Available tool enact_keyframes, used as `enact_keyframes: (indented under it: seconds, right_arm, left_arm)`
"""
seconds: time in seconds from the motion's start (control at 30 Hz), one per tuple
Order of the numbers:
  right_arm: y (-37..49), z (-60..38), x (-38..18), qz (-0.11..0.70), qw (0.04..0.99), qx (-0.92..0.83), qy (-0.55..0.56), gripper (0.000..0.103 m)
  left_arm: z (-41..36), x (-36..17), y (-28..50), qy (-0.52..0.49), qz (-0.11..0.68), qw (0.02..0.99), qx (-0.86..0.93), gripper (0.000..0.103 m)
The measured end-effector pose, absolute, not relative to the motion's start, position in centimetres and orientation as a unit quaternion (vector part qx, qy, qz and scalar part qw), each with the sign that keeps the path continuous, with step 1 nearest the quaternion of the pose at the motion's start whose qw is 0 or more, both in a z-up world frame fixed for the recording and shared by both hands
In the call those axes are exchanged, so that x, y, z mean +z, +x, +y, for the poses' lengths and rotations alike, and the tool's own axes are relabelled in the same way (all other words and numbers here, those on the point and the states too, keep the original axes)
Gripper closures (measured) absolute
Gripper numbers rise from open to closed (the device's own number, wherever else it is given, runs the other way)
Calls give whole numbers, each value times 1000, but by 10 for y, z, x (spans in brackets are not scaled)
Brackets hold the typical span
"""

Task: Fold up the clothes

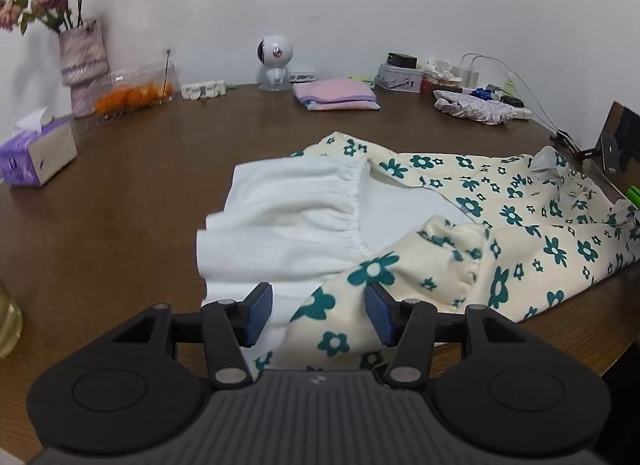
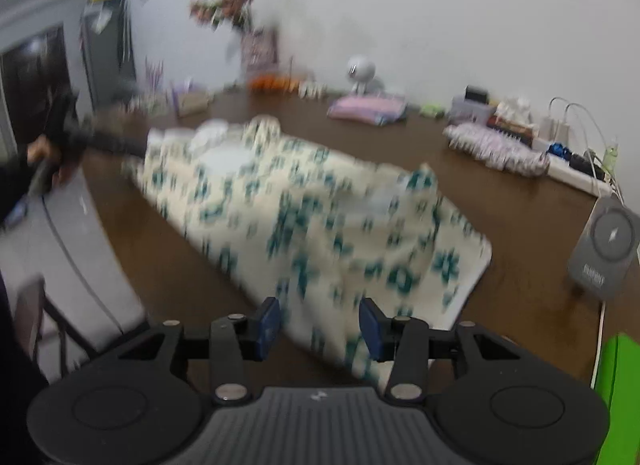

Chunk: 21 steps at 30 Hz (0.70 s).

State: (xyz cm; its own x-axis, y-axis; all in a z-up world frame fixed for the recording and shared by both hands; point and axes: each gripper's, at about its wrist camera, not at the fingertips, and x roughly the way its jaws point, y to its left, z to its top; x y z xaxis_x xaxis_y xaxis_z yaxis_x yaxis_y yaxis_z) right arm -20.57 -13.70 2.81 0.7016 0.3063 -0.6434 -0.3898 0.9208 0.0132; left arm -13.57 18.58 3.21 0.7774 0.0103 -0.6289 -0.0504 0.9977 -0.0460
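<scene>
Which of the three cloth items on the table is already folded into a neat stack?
The pink folded cloth beside the white camera. The floral garment lies spread out, and the frilly lilac cloth lies crumpled.

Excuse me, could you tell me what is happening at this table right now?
A person with a handheld gripper in each hand is folding a cream garment with green flowers on the brown wooden table. Both the left gripper and right gripper are open, with cloth lying between their fingers, unpinched.

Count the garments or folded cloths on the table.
3: floral garment at the near edge; pink folded cloth by the wall; ruffled lilac cloth far right. More may be hidden.
</scene>
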Motion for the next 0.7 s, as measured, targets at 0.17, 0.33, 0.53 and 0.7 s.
enact_keyframes:
  seconds: [0.17,0.33,0.53,0.7]
  right_arm:
    - [-194,-126,9,343,918,178,-90,80]
    - [-186,-143,12,392,896,209,-27,100]
    - [-192,-142,33,381,906,177,-52,95]
    - [-189,-112,52,308,920,232,-64,92]
  left_arm:
    - [187,24,-131,-34,339,940,9,56]
    - [183,21,-140,-30,351,936,5,78]
    - [182,28,-145,-18,355,935,-12,82]
    - [184,24,-133,3,371,929,-16,79]
